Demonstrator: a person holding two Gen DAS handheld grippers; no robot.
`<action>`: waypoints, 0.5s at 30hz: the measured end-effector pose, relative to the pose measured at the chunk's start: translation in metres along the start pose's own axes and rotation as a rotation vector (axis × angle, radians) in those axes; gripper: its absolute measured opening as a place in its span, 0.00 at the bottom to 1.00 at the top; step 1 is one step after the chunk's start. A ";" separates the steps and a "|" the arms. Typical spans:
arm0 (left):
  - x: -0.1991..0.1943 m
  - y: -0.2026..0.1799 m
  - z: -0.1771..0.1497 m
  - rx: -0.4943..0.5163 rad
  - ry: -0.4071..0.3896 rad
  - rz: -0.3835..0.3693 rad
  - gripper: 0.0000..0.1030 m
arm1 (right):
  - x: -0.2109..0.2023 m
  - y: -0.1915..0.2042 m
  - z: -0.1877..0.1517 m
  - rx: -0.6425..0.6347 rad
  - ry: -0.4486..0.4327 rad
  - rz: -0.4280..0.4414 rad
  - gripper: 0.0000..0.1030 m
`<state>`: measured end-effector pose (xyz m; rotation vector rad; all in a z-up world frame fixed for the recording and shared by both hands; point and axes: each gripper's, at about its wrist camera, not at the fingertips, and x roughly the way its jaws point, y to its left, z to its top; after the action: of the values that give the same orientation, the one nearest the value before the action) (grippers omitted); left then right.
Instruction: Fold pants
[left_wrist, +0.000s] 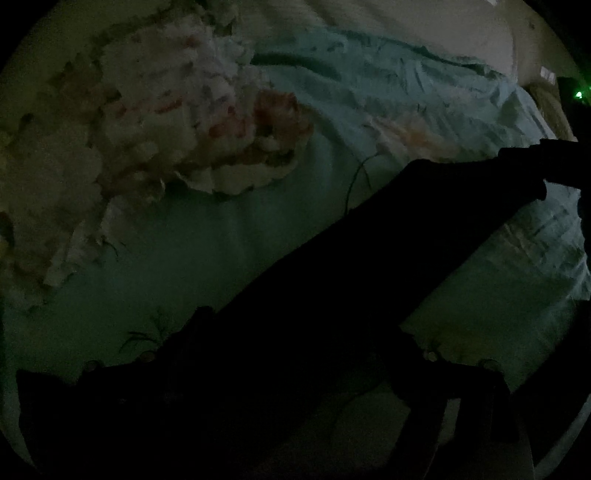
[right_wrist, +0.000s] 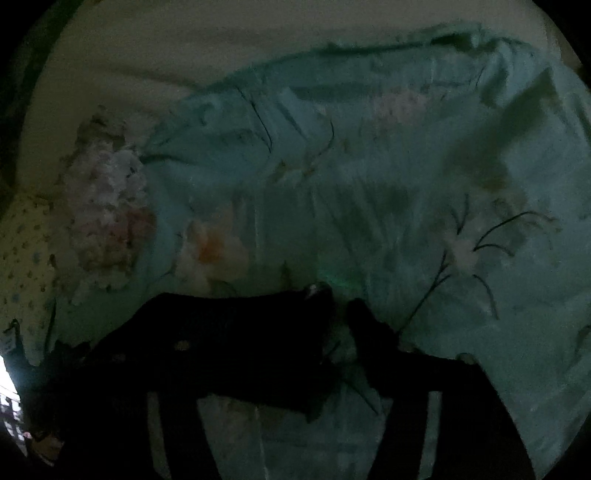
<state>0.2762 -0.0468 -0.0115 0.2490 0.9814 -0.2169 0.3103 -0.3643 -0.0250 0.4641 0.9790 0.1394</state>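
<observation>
The scene is very dark. Black pants (left_wrist: 369, 266) lie stretched in a long diagonal band across a teal floral bedspread (left_wrist: 221, 236). In the left wrist view the near end of the pants covers my left gripper (left_wrist: 280, 376), whose fingers merge with the cloth. At the far end a dark shape, the right gripper (left_wrist: 554, 162), meets the pants. In the right wrist view my right gripper (right_wrist: 338, 314) sits at the edge of the pants (right_wrist: 229, 332), the left finger on the cloth, with a narrow gap between the fingertips.
The bedspread (right_wrist: 369, 184) is wrinkled, with a large pink-and-white flower print (left_wrist: 177, 122). A pale wall (right_wrist: 184, 40) runs behind the bed. A spotted pillow (right_wrist: 26, 258) lies at the left. A green light (left_wrist: 578, 95) glows at the far right.
</observation>
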 end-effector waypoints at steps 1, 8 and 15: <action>0.000 0.000 0.000 0.004 0.001 -0.005 0.65 | 0.002 0.001 0.001 -0.013 0.002 -0.005 0.32; -0.016 -0.005 -0.004 0.041 -0.010 -0.075 0.06 | -0.018 0.013 0.003 -0.078 -0.060 0.008 0.08; -0.058 0.000 -0.026 0.032 -0.081 -0.127 0.04 | -0.065 0.023 -0.012 -0.125 -0.121 0.076 0.08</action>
<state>0.2245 -0.0353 0.0238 0.2061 0.9149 -0.3567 0.2664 -0.3610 0.0291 0.3905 0.8293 0.2368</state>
